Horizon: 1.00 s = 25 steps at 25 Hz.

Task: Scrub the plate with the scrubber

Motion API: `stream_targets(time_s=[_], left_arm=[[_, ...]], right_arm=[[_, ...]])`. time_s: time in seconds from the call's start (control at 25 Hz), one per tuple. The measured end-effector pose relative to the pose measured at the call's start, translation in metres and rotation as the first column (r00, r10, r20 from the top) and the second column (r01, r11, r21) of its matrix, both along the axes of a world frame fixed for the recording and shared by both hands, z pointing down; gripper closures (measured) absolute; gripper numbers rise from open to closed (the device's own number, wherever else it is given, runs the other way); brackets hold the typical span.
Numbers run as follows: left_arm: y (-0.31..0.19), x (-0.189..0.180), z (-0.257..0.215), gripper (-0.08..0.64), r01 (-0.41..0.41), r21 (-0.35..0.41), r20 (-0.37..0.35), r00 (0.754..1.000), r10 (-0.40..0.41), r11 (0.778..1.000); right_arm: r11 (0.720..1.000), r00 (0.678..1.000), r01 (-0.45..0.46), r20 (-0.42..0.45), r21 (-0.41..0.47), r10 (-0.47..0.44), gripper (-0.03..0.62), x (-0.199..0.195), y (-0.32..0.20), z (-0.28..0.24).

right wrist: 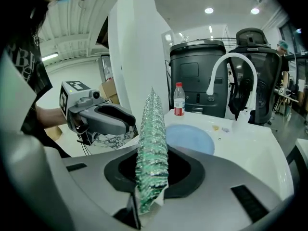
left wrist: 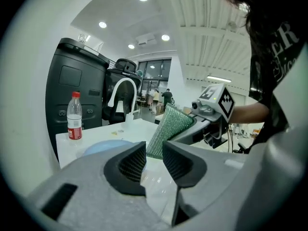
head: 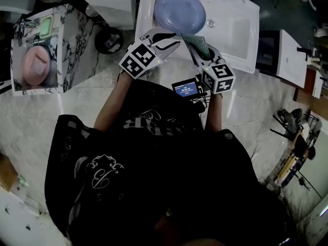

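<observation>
A light blue plate (head: 179, 12) lies in the white sink (head: 233, 32). In the head view both grippers hover over the sink's near edge, just short of the plate. My right gripper (head: 201, 53) is shut on a green mesh scrubber (head: 196, 43), which stands upright between the jaws (right wrist: 151, 172) in the right gripper view, with the plate (right wrist: 188, 138) beyond it. My left gripper (head: 171, 41) is open, nothing between its jaws (left wrist: 154, 160). Past them, the left gripper view shows the scrubber (left wrist: 169, 126), the plate (left wrist: 107, 146) and the right gripper (left wrist: 211, 110).
A water bottle (right wrist: 178, 99) and a white faucet (right wrist: 230, 69) stand at the sink's back, with black bins (right wrist: 197, 76) behind. To the left is a marble side table (head: 77, 50) with a pink dish (head: 36, 65). A small lit screen (head: 186, 88) hangs at the person's chest.
</observation>
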<state>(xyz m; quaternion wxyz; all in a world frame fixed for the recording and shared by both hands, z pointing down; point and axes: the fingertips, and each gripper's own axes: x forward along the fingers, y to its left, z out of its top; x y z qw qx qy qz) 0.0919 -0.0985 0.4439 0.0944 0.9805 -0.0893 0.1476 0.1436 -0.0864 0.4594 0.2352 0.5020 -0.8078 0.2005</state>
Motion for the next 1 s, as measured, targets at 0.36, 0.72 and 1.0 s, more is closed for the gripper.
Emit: stream_targets(time_s=[0.36, 0.72, 1.0], left_arm=[[0.095, 0.002, -0.028, 0.442, 0.111, -0.011, -0.082, 0.99, -0.111, 0.994], [0.222, -0.02, -0.033, 0.442, 0.203, 0.013, -0.049, 0.978, -0.202, 0.979], [0.266, -0.044, -0.043, 0.442, 0.234, 0.036, -0.024, 0.972, -0.233, 0.972]], right_arm=[[0.997, 0.998, 0.054, 0.04, 0.062, -0.056, 0.503, -0.006, 0.095, -0.009], [0.986, 0.991, 0.116, 0.049, 0.121, -0.123, 0.502, -0.019, 0.197, -0.011], [0.983, 0.985, 0.117, 0.111, 0.145, -0.134, 0.502, -0.044, 0.234, -0.02]])
